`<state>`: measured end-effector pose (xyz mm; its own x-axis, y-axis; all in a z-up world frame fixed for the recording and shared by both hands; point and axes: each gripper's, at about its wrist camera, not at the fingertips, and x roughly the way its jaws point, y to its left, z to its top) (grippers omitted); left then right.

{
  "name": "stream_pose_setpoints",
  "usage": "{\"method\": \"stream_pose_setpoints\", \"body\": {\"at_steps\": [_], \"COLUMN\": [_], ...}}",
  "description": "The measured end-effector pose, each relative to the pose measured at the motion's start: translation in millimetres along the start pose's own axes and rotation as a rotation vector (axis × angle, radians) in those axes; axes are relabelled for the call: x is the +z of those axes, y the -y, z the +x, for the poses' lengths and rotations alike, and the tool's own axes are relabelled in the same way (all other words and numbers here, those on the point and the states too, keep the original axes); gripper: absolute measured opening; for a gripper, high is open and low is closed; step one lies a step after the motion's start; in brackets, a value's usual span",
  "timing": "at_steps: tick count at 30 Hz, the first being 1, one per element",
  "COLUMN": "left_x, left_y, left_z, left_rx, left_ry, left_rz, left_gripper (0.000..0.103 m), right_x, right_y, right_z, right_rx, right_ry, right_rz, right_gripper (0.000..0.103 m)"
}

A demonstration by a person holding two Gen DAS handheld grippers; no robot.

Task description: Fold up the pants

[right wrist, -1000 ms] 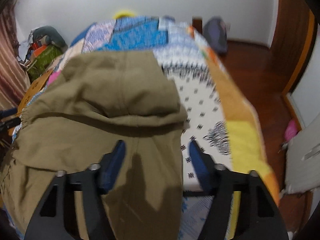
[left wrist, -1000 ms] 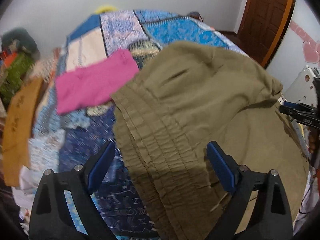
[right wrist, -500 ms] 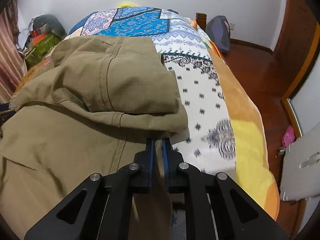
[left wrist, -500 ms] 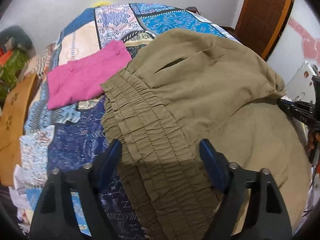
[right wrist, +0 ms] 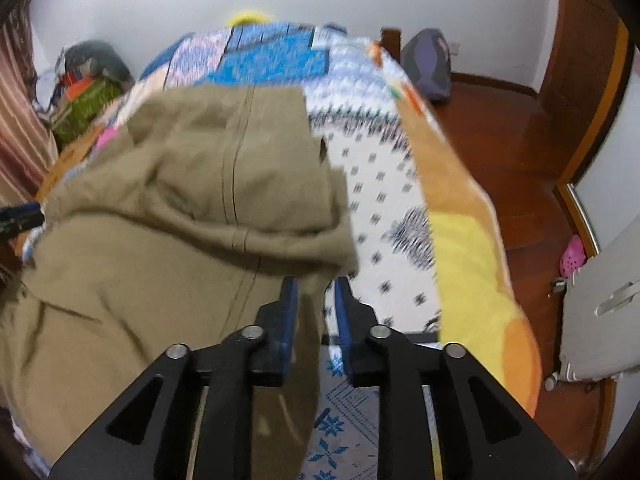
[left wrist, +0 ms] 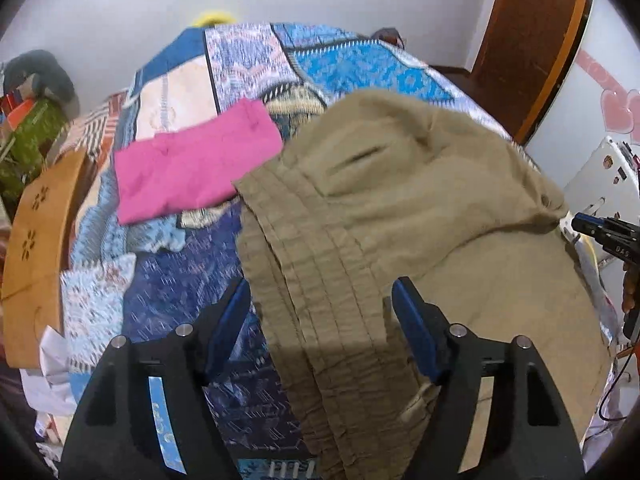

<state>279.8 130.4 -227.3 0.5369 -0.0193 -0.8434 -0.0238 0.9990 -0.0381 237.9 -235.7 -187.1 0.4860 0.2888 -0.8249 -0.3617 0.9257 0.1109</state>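
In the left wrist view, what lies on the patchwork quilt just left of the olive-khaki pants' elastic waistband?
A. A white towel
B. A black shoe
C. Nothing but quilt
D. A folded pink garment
D: a folded pink garment lies flat on the patchwork quilt, beside the olive-khaki pants near their gathered waistband.

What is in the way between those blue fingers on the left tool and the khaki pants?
Nothing visible. The left gripper is open straight over the khaki pants, waistband between its fingers. The pink garment lies off to the side.
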Motion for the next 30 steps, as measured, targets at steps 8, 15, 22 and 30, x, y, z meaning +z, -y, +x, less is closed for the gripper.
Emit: {"method": "stream_pose_setpoints", "body": {"at_steps": [8, 15, 22, 30], "left_x": [28.7, 24.2, 25.4, 26.6], "left_y": [-11.1, 0.6, 11.2, -13.3], "left_z": [34.9, 55.2, 53.7, 50.8], "left_rx": [0.056, 0.078, 0.221, 0.116], "left_ry": [-0.038, -0.036, 0.028, -0.016], "left_rz": [-0.075, -0.022, 0.082, -0.001], "left_gripper": [0.076, 0.078, 0.076, 0.076], "right_x": [33.6, 33.0, 38.9, 43.8], "right_y": [1.8, -15.4, -25.0, -13.6], "right_z": [29.3, 81.7, 86.6, 86.7], "right_rx": [0.042, 0.077, -0.058, -0.032], "right_ry": [0.030, -0.041, -0.007, -0.050], "right_rz": [0.034, -0.013, -0.148, -0.112], "right_gripper": [0.040, 0.034, 0.008, 0.011]}}
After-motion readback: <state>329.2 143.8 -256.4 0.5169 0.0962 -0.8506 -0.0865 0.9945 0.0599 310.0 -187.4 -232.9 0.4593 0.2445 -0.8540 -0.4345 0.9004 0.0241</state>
